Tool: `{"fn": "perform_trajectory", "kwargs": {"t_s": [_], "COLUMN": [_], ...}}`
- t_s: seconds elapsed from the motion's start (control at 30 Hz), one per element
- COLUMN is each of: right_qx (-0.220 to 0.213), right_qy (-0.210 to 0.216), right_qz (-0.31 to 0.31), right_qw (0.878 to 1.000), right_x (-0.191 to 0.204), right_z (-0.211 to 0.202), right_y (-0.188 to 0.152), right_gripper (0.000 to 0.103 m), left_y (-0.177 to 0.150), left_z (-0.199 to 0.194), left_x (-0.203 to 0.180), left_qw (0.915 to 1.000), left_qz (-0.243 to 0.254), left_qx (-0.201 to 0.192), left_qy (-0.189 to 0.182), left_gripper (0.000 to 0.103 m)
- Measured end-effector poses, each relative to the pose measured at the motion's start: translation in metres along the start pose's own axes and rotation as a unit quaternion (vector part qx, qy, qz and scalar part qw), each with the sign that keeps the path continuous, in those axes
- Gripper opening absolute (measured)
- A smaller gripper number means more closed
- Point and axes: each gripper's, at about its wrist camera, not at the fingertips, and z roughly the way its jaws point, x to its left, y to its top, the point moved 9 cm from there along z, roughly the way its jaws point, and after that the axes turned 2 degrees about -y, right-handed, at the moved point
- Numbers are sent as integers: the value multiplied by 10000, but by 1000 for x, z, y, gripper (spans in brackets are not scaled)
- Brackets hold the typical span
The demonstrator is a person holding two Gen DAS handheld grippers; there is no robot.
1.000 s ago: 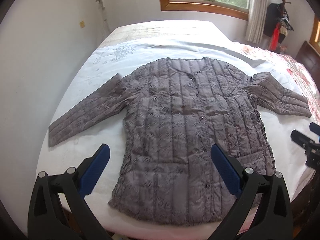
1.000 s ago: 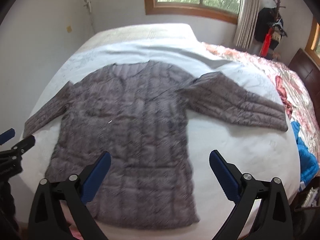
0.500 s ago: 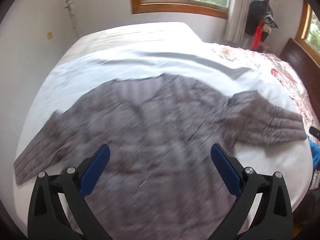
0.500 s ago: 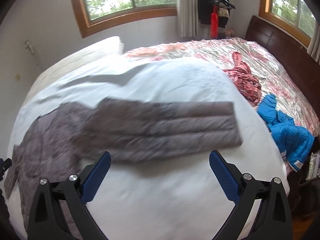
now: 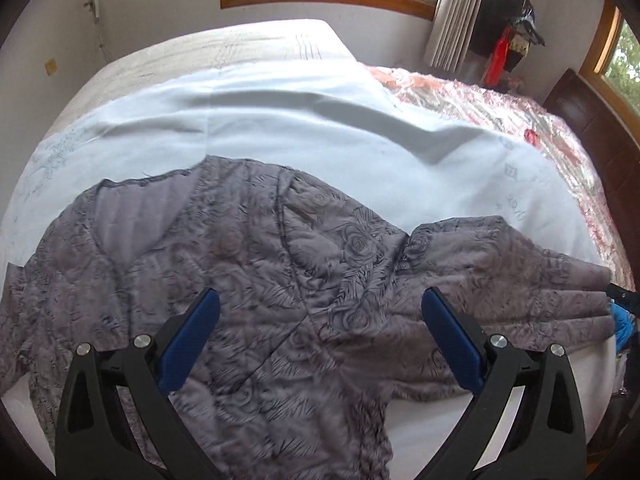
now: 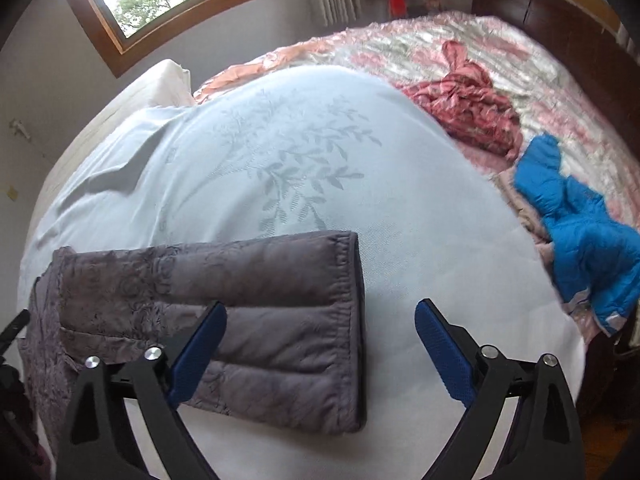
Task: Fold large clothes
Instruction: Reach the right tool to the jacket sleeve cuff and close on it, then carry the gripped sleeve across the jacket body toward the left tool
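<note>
A grey quilted jacket [image 5: 256, 280] with a rose pattern lies flat, front up, on the white sheet [image 5: 304, 128] of the bed. My left gripper [image 5: 320, 312] hovers open above its right shoulder and armpit, nothing between the blue pads. In the right wrist view the jacket's right sleeve [image 6: 256, 304] stretches out, its cuff [image 6: 354, 320] near the middle. My right gripper [image 6: 320, 324] hangs over that cuff. Its jaws are wide and closing slightly, and the pads do not press the cloth.
A blue padded garment [image 6: 576, 232] and a crumpled pink-red cloth [image 6: 464, 108] lie on the floral quilt [image 6: 560, 92] to the right. A dark wooden headboard [image 6: 560, 12] stands beyond. The bed's edge runs close below both grippers. The other gripper's tip [image 5: 624, 300] shows at the right edge.
Both grippers have swung right and dropped closer to the bed. The left went from the hem to the right shoulder. The right went from the jacket's body to the right cuff.
</note>
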Motion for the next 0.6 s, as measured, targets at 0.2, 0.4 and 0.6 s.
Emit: {"fn": "perform_trajectory", "kwargs": {"t_s": [0.2, 0.4, 0.6], "right_qx": [258, 286, 250], "right_qy": [34, 279, 1134], "right_qz": [-284, -385, -187], "right_qw": [9993, 9985, 9931], "right_x": [5, 20, 45], "right_z": [21, 20, -5], "right_y": [-4, -4, -11], "right_gripper": [86, 43, 11], "left_y": [-2, -11, -20], "left_z": [26, 54, 72], "left_x": [0, 6, 12], "left_qw": [9998, 9984, 9973], "left_qz": [-13, -194, -226], "left_qx": [192, 530, 693], "left_qy": [114, 99, -20], "left_gripper": [89, 80, 80]}}
